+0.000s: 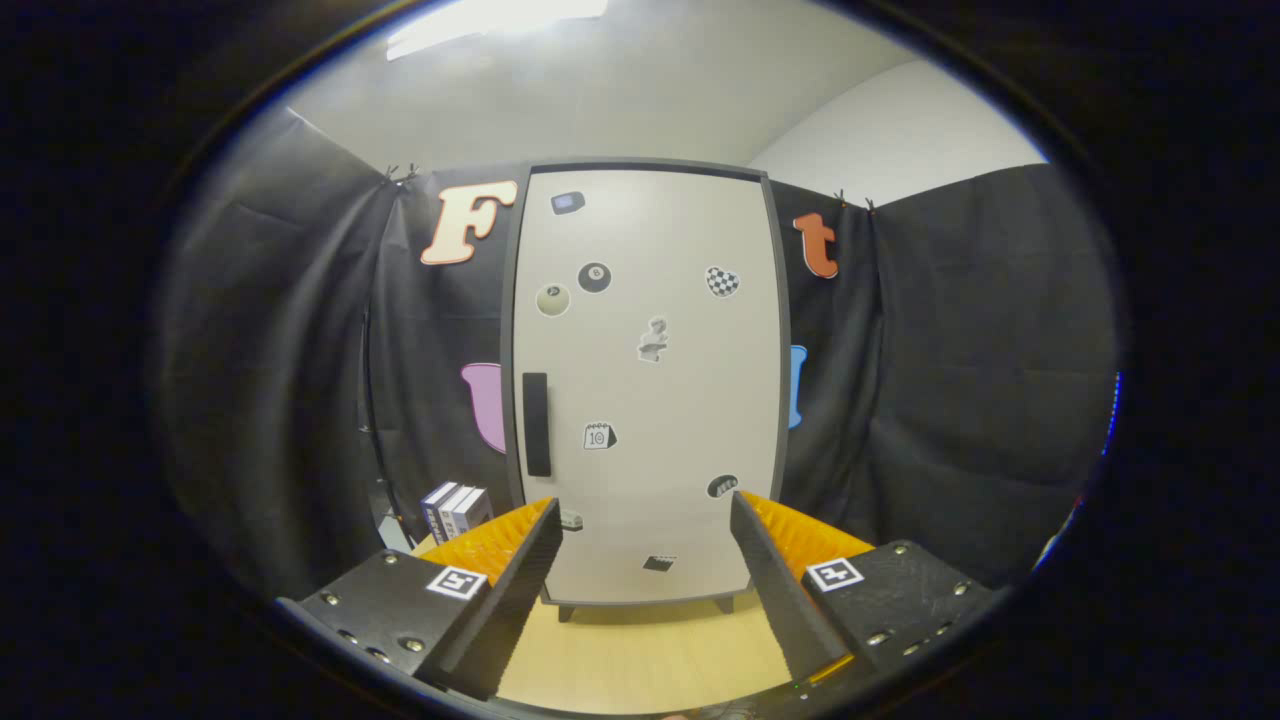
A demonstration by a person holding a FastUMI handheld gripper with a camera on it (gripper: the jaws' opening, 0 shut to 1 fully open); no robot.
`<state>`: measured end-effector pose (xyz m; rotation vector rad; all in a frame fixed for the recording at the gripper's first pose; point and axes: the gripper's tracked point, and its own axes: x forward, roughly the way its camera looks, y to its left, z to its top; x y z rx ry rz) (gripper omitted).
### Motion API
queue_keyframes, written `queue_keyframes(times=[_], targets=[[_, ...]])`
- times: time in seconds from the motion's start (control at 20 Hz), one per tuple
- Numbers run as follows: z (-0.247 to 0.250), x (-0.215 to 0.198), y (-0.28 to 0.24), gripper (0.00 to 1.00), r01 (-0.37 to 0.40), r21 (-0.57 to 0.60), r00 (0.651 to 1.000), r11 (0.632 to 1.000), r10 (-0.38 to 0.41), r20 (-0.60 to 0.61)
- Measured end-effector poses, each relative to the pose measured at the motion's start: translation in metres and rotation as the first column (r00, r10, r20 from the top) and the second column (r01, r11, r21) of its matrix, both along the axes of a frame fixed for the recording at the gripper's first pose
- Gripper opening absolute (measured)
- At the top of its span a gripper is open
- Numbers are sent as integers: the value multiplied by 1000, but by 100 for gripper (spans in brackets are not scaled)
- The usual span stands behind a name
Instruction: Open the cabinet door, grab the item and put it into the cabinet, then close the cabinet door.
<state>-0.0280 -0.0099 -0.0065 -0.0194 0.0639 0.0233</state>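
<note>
A tall pale cabinet (650, 380) with a dark frame stands straight ahead on a wooden tabletop (640, 650), its door closed. A black vertical handle (537, 424) sits at the door's left side, and several stickers dot the door. A small stack of white and dark boxes (458, 510) stands on the table left of the cabinet, partly behind my left finger. My gripper (645, 520) is open, its fingers spread wide with nothing between them, short of the cabinet's lower part.
Black cloth walls close in the booth behind and on both sides of the cabinet. The cabinet rests on short feet (566, 610) near the table's far side. Bare wood lies between my fingers and the cabinet.
</note>
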Motion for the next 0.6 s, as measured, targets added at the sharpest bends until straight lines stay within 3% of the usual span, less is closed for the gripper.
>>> queue_keyframes(times=[0.6], targets=[[5, 5, -24, 100, -11, 19, 1000, 1000, 11, -13]])
